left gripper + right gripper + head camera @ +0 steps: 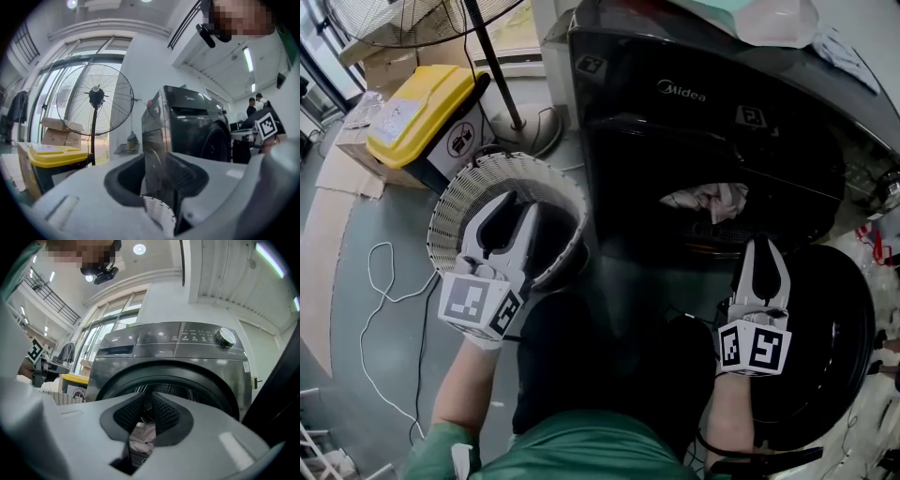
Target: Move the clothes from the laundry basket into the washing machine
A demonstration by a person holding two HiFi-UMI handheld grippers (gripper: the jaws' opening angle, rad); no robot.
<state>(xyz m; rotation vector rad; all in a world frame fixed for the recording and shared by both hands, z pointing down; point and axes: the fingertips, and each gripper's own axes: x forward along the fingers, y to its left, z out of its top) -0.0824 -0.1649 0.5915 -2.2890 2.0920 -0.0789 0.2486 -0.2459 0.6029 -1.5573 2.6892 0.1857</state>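
The inside of the laundry basket (450, 211) lay in deep shadow and was partly covered by the left hand-held gripper (516, 206), so whether any clothes were in it could not be told. The drum of the washing machine (694, 94) was mostly dark too. Only a pale, crumpled bundle of clothes (712, 200) showed just inside its opening, and the number of pieces in it could not be made out. The open door (834, 319) was cut off at the right edge of the head view, and the fan (394, 19) at the top edge.

There was one basket, one washing machine, one fan, one yellow-lidded bin (427, 108), one white cable (375, 309) looping across the floor, and two hand-held grippers.

The left hand-held gripper hung above the basket with its jaws wide apart and nothing between the pads. In its own view a bit of the white woven rim showed below the gap.

The right hand-held gripper (766, 246) was at the machine's opening, beside the open door, with its jaws drawn together to a thin slit. It gripped nothing, and the pale clothes showed beyond the slit, inside the drum.
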